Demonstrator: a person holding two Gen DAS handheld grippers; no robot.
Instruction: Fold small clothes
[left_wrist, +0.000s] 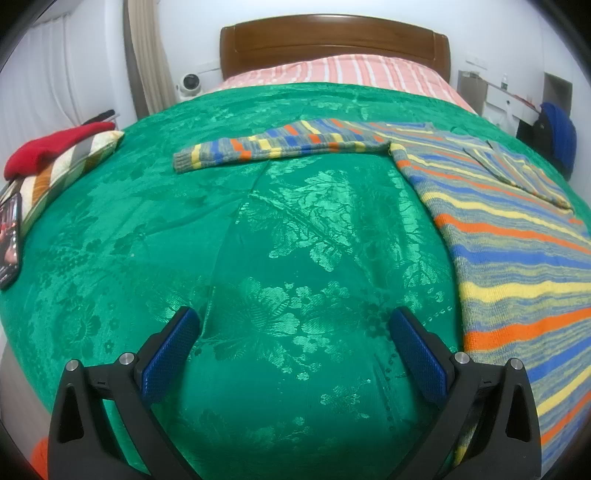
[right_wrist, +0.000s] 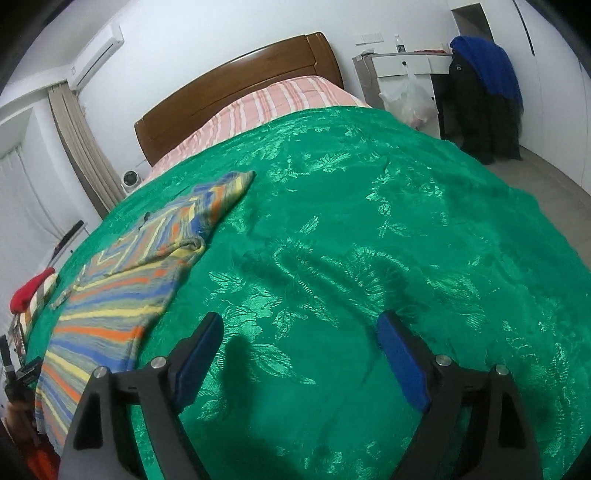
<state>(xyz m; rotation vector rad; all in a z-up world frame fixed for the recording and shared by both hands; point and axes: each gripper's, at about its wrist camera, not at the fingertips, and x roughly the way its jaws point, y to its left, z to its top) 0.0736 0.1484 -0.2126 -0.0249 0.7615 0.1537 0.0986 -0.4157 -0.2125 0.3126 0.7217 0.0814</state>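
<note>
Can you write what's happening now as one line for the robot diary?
left gripper open, empty | right gripper open, empty | striped sweater flat on green bedspread

Green floral-patterned bedspread (left_wrist: 295, 240), blue-orange-yellow-grey striped sweater (left_wrist: 517, 258), pink-and-white striped sheet (left_wrist: 351, 70), red cloth (left_wrist: 48, 147)

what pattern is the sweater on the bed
The sweater has orange, blue, yellow and grey stripes, clearest in the left wrist view.

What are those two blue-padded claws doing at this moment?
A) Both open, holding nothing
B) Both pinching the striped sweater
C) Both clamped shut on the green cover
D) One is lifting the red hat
A: the left gripper and the right gripper both stand wide open over the green bedspread, beside the striped sweater, not touching it.
</note>
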